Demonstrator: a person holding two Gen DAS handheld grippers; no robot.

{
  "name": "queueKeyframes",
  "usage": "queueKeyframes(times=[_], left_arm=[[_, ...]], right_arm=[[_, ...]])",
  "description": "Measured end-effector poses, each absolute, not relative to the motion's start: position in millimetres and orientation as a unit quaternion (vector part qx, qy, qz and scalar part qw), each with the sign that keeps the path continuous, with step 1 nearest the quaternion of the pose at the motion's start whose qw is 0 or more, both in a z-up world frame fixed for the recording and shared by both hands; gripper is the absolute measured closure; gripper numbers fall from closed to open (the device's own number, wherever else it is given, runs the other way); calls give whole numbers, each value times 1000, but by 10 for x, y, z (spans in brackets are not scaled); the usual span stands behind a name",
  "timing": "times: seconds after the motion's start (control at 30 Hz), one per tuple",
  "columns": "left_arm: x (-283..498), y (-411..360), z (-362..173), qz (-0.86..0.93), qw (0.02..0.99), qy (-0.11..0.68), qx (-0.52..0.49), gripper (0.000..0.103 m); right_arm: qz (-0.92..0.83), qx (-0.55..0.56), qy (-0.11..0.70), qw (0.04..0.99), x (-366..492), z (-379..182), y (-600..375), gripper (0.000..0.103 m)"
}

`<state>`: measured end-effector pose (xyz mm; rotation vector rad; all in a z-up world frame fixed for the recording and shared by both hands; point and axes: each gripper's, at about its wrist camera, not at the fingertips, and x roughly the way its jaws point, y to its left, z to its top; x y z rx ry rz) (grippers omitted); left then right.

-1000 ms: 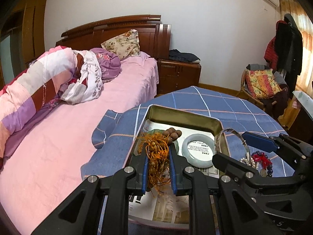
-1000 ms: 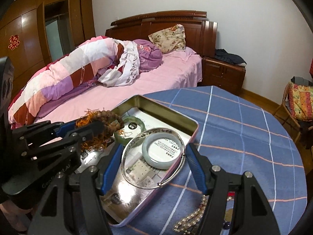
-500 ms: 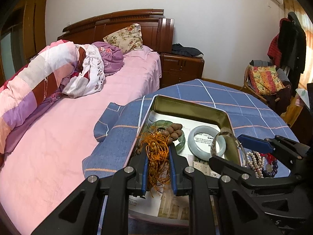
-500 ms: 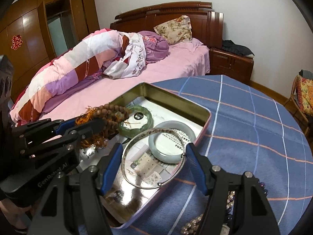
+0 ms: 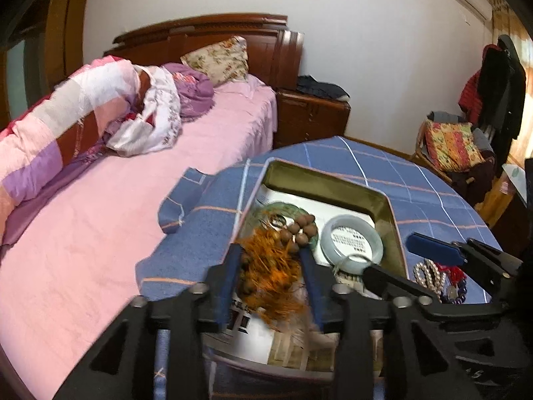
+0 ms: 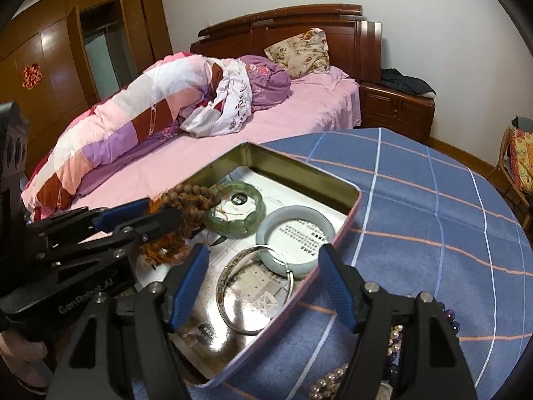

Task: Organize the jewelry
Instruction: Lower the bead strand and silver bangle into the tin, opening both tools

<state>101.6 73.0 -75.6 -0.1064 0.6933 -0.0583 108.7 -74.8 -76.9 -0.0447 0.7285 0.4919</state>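
Note:
An open metal tin [image 6: 353, 196] [image 5: 336, 186] lies on the blue checked table. In it are a green bangle [image 6: 236, 211], a pale grey bangle [image 6: 294, 220] [image 5: 351, 243] and a thin silver bangle [image 6: 253, 286] lying flat. My left gripper [image 5: 271, 260] [image 6: 140, 213] has its jaws spread wider, and the brown bead string with orange tassel [image 5: 273, 266] [image 6: 186, 200] hangs between them over the tin. My right gripper [image 6: 263, 283] [image 5: 399, 260] is open and empty above the silver bangle.
Loose pearl and dark bead strings [image 5: 436, 276] [image 6: 383, 366] lie on the blue cloth [image 6: 433, 220] right of the tin. A bed with a pink sheet [image 5: 100, 220] borders the table on the left. A chair with a cushion [image 5: 453, 146] stands at the right.
The silver bangle has left my right gripper and now lies in the tin. My left gripper's jaws have spread wider around the bead string, and both grippers have come lower over the tin.

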Motion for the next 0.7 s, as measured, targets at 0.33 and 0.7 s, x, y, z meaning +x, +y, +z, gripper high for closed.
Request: queueKeyframes(times=[0.33, 0.7], left_arm=[[925, 620, -647, -41, 948, 311, -47, 17], [724, 295, -606, -63, 953, 296, -15, 17]], right_arm=[[200, -11, 339, 919, 889, -644, -1194, 17], [93, 35, 370, 924, 657, -781, -2066, 17]])
